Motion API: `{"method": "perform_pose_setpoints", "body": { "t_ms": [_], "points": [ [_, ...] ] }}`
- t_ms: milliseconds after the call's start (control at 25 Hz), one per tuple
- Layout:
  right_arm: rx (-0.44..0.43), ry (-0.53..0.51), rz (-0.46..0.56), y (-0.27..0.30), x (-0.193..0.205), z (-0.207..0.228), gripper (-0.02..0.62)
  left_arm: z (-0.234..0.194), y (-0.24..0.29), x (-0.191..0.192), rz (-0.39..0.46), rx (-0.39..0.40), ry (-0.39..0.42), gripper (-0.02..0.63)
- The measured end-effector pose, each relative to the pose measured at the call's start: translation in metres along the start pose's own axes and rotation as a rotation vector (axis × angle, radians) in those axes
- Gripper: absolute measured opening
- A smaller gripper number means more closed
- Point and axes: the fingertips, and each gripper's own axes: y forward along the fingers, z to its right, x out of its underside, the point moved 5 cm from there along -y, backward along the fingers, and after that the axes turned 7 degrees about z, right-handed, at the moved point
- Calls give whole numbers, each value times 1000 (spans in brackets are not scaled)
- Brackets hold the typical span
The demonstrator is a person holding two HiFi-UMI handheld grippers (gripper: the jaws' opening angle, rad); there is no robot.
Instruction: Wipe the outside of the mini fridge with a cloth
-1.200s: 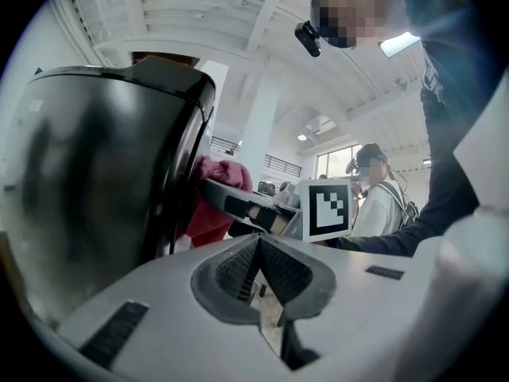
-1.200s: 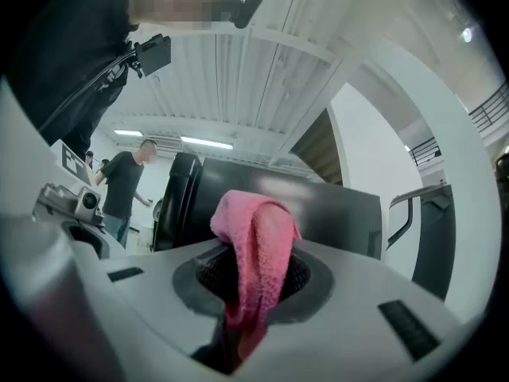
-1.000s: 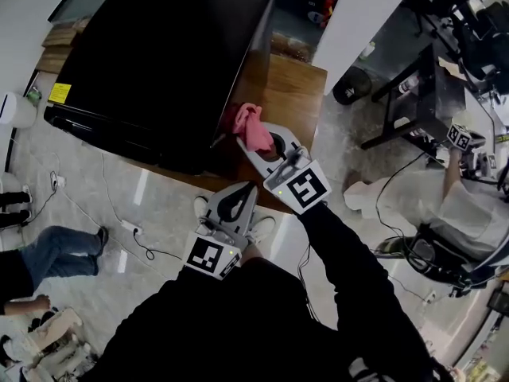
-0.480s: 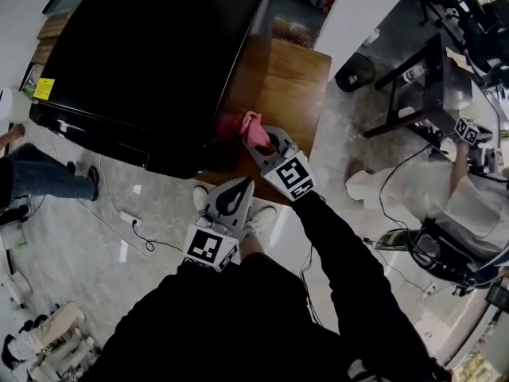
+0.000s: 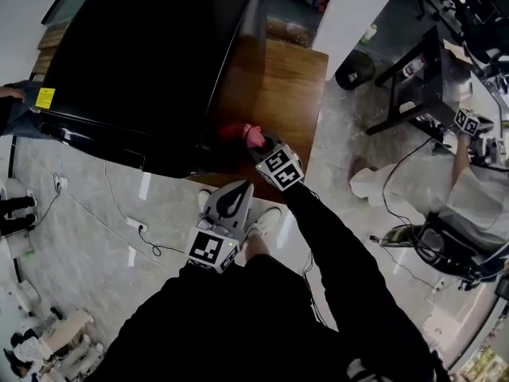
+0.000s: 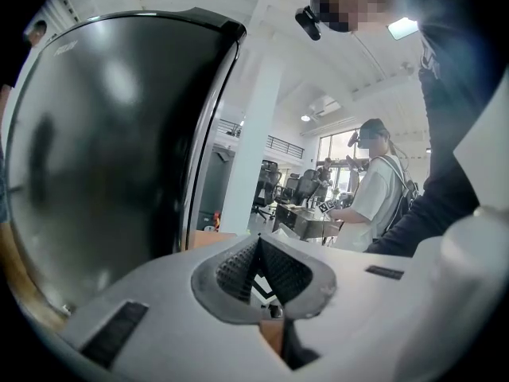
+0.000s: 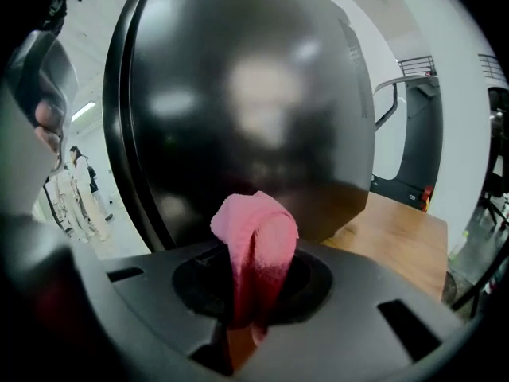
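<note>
The black glossy mini fridge (image 5: 151, 62) stands on a wooden table (image 5: 278, 94) and fills the upper left of the head view. My right gripper (image 5: 256, 139) is shut on a pink cloth (image 5: 253, 134), held low against the fridge's right side wall near its front corner. In the right gripper view the pink cloth (image 7: 256, 249) sticks up between the jaws with the fridge (image 7: 246, 102) right behind it. My left gripper (image 5: 229, 201) hangs shut and holds nothing, below the table's edge; its own view shows the fridge (image 6: 111, 150) at left.
A person in a white shirt (image 5: 445, 201) works at the right beside a black desk (image 5: 421, 78). White power cables (image 5: 131, 225) trail over the tiled floor at left. A white pillar (image 5: 358, 14) rises behind the table.
My right gripper has carried the pink cloth leftward and down along the fridge's right side, closer to its wall. The left gripper has barely shifted.
</note>
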Motion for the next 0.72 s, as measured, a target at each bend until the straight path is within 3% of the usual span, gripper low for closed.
{"method": "perform_pose_setpoints", "body": {
  "t_ms": [200,320,520,720],
  "points": [
    [14,58,153,-61,-52,-7,63,12,-10,-22,13,51,-18,6],
    [-12,44,256,-113,-101,-31,63,21,-22,-49,40,90,-25,6],
    [-45,1,385,-195,-179,-79,63,36,-46,-101,73,144,30,6],
    [-68,-15,490,-243,-227,-124,63,44,-71,-136,101,144,30,6]
  ]
}}
